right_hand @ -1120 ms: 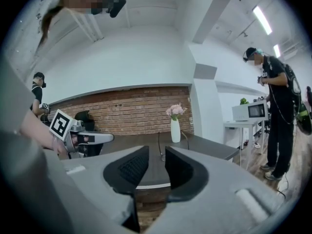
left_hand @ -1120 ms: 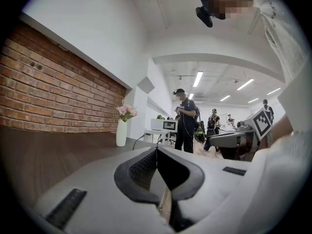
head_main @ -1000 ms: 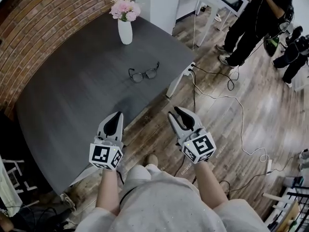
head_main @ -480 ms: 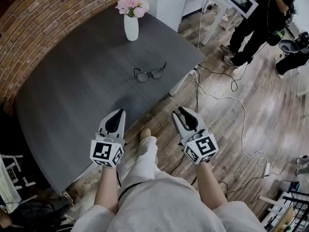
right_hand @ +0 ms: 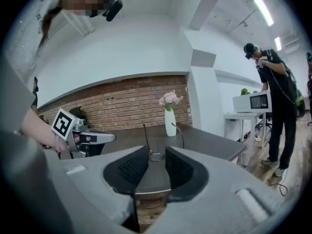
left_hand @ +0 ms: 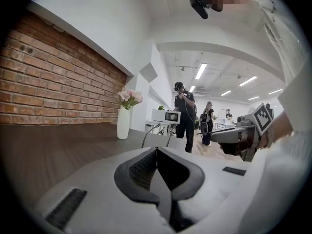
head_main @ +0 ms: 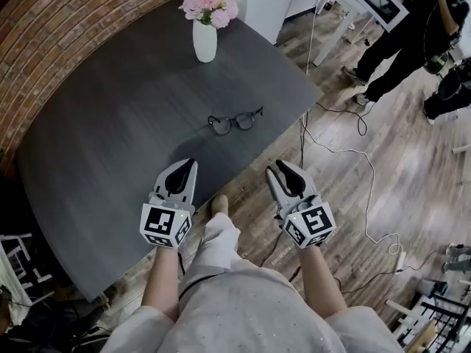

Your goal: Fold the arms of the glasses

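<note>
Black-framed glasses [head_main: 234, 121] lie on the dark grey table [head_main: 110, 123] near its right edge, arms unfolded. In the right gripper view the glasses [right_hand: 154, 155] show past the jaws, with both arms sticking up. My left gripper [head_main: 184, 169] hovers over the table's near edge, short of the glasses, its tips together and nothing between them [left_hand: 157, 150]. My right gripper [head_main: 284, 172] hangs over the wooden floor beside the table, its jaws apart and empty [right_hand: 156, 150]. Neither gripper touches the glasses.
A white vase of pink flowers [head_main: 204, 39] stands at the table's far end. A brick wall [head_main: 44, 28] runs along the left. Cables [head_main: 353, 153] trail over the wooden floor on the right, where people [head_main: 412, 35] stand by a white desk.
Both grippers have moved forward and slightly down toward the table. The glasses now lie nearer to them in the head view, and the person has stepped forward.
</note>
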### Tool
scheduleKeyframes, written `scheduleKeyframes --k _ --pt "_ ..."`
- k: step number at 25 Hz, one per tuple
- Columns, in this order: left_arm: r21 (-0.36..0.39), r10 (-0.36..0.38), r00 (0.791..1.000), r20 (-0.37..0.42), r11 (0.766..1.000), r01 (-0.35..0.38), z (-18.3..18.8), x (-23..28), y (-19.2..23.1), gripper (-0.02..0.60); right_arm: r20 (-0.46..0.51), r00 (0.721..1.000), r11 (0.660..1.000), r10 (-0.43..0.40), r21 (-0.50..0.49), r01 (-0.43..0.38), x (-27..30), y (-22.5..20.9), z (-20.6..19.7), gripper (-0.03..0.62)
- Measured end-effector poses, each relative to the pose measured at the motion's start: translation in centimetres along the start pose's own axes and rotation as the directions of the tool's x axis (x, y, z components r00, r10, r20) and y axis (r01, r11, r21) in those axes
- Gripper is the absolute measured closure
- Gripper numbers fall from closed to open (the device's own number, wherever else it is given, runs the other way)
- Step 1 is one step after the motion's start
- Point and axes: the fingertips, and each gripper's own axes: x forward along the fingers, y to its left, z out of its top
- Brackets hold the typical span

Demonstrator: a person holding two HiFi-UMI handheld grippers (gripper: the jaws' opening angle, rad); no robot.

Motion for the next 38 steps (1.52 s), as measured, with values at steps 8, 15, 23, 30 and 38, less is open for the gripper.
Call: scheduleKeyframes --k 8,15,23,30,38 --pt "-0.002 -0.024 0.998 -0.066 1.0 0.024 -1.0 4.3 2.2 0.583 -0.027 0.999 1.0 -0.023 0.008 0.024 3.5 -2.7 0.3 0.497" --pt "0.051 -0.081 0.991 -0.104 0.995 0.086 -1.6 7.6 3.3 0.583 -0.051 0.998 0.999 -0.043 0.006 0.044 7.2 -5.1 0.5 0.492" --pt "0.056 -0.091 0.988 -0.123 0.994 0.099 -3.6 9.5 4.5 0.583 -0.084 0.996 0.999 -0.023 -0.037 0.02 11.0 -6.8 -0.9 0.48" --pt "0.032 -0.043 0.989 -0.141 0.998 0.048 -3.6 10.7 4.7 0.583 -0.111 0.992 0.984 0.056 -0.164 -0.073 13.7 -7.8 -0.4 0.473" --pt "-0.002 0.04 0.985 -0.169 0.999 -0.041 -4.9 11.1 5.7 0.583 -0.135 0.984 0.968 0.115 -0.207 -0.142 15.5 -7.9 -0.8 0.473"
